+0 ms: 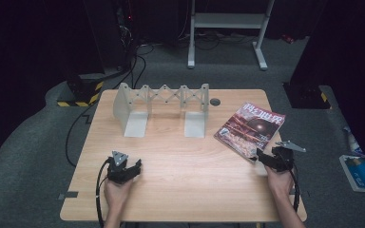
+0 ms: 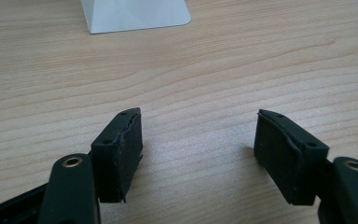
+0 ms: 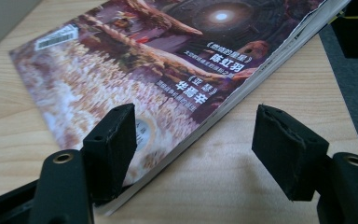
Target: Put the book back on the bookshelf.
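A magazine (image 1: 251, 127) with a purple and gold cover lies flat at the table's right edge, turned at an angle. My right gripper (image 1: 262, 157) is at its near corner and open. In the right gripper view the magazine (image 3: 135, 70) has its long edge running between the jaws of the right gripper (image 3: 193, 135): one jaw is over the cover, the other over bare wood, and neither pad presses on it. My left gripper (image 1: 134, 167) rests near the front left, open over bare wood (image 2: 198, 140).
A grey expanding book rack (image 1: 161, 102) with two upright plates stands at the back of the wooden table (image 1: 180, 185); one foot of the rack (image 2: 135, 14) lies ahead of the left gripper. A dark round grommet (image 1: 215, 101) sits behind the magazine. A blue and white item (image 1: 361, 171) lies on the floor at the right.
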### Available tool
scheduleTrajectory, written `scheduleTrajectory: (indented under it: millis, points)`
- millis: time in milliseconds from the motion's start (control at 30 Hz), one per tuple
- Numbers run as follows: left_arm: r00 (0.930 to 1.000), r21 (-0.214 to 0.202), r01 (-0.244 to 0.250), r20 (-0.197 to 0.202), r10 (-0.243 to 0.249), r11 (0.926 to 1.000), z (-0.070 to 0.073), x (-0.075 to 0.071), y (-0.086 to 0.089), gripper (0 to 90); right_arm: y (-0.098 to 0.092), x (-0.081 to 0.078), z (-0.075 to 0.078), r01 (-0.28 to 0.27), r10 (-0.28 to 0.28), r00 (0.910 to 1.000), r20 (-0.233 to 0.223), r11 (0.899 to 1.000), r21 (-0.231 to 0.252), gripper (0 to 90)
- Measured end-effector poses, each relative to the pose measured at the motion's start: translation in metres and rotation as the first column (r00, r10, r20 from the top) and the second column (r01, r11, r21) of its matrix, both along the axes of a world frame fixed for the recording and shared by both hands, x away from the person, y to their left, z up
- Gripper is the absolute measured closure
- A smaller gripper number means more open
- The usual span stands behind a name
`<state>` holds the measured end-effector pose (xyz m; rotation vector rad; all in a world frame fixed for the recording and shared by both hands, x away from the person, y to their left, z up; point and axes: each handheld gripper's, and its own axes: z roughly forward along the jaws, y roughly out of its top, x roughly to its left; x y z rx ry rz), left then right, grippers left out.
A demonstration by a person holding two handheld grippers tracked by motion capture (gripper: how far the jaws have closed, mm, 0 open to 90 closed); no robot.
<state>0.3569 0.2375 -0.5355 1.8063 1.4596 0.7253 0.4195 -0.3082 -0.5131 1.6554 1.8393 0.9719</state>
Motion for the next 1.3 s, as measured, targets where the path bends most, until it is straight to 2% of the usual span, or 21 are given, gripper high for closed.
scheduleTrajectory:
  millis: [67,100,233,333,433,633,833,867,1300]
  points:
    - [1.0000,0.002,0.002,-0.001,-0.002,1.0000,0.000,0.000,0.000,32.5,0.000,0.002,-0.001,0.003,-0.003,1.0000,-0.002,1.000,-0.006,30.6]
    - [1.0000,0.003,0.001,-0.002,-0.001,1.0000,0.000,0.000,0.000,32.4,0.003,0.007,-0.002,0.014,-0.015,0.9997,-0.021,1.000,-0.016,30.8]
    - [1.0000,0.000,0.000,0.000,0.000,1.0000,0.000,0.000,0.000,32.4,0.005,0.014,-0.004,0.027,-0.027,0.9993,-0.027,0.999,-0.030,31.1]
    - [1.0000,0.001,0.000,0.000,0.000,1.0000,0.000,0.000,0.000,32.4,0.005,0.021,-0.004,0.055,-0.055,0.9980,-0.030,0.998,-0.010,29.5]
    - [1.0000,0.001,-0.004,0.002,0.004,1.0000,0.000,0.000,0.000,32.5,0.006,0.026,-0.007,0.058,-0.058,0.9973,-0.045,0.998,0.004,27.2]
    - [1.0000,0.002,-0.003,0.002,0.003,1.0000,0.000,0.000,0.000,32.5,0.008,0.033,-0.009,0.056,-0.057,0.9974,-0.046,0.998,-0.005,25.4]
    - [1.0000,0.002,-0.003,0.002,0.003,1.0000,0.000,0.000,0.000,32.5,0.010,0.033,-0.010,0.045,-0.046,0.9982,-0.037,0.999,-0.029,26.2]
    - [1.0000,0.002,-0.003,0.002,0.003,1.0000,0.000,0.000,0.000,32.5,0.010,0.033,-0.010,0.030,-0.031,0.9989,-0.036,0.999,-0.036,26.4]
    - [1.0000,0.001,-0.007,0.004,0.007,1.0000,0.000,0.000,0.000,32.5,0.012,0.027,-0.009,-0.014,0.012,0.9992,-0.039,0.999,-0.040,29.5]
